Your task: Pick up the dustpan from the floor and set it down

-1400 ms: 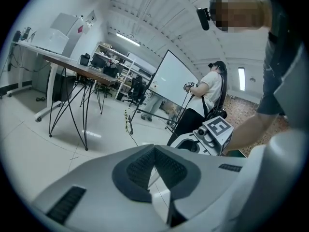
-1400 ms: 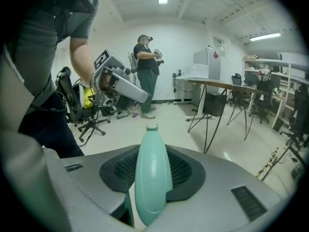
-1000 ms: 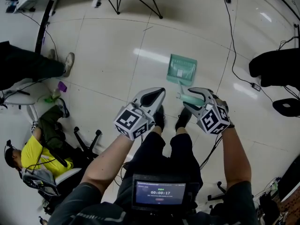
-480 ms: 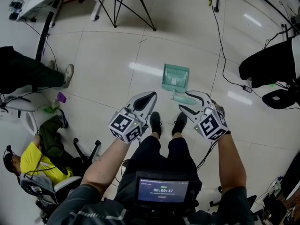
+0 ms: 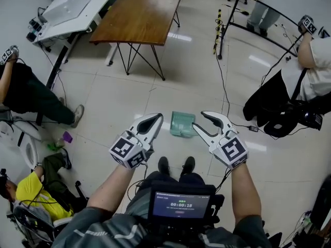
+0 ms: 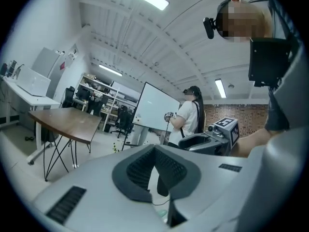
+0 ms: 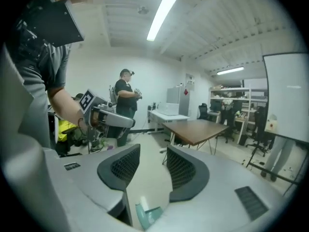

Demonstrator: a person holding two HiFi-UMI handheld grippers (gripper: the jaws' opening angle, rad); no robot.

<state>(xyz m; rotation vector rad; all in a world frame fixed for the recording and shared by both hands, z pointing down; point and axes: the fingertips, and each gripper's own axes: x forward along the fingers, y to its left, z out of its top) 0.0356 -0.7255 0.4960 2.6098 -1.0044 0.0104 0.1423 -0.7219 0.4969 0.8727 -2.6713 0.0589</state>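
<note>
A screen (image 5: 180,206) hangs at the person's chest, and below it two dark shoes (image 5: 163,165) stand on the pale tiled floor (image 5: 119,99). At the near left a person in a yellow top (image 5: 28,187) sits low. Both arms hold the claws up off the floor, ahead of the shoes. The left claw (image 5: 154,119) is clenched, its tips together with nothing in it. The right claw (image 5: 199,120) is released: its jaws stand apart, having just closed a little, and nothing sits between the pads. The teal dustpan (image 5: 181,124) lies flat on the floor just ahead of the shoes. In the head view it shows between the two claws, and neither grips it. Farther off stands a brown wooden table (image 5: 142,14) on black legs, with a white desk (image 5: 72,9) to its left.
</note>
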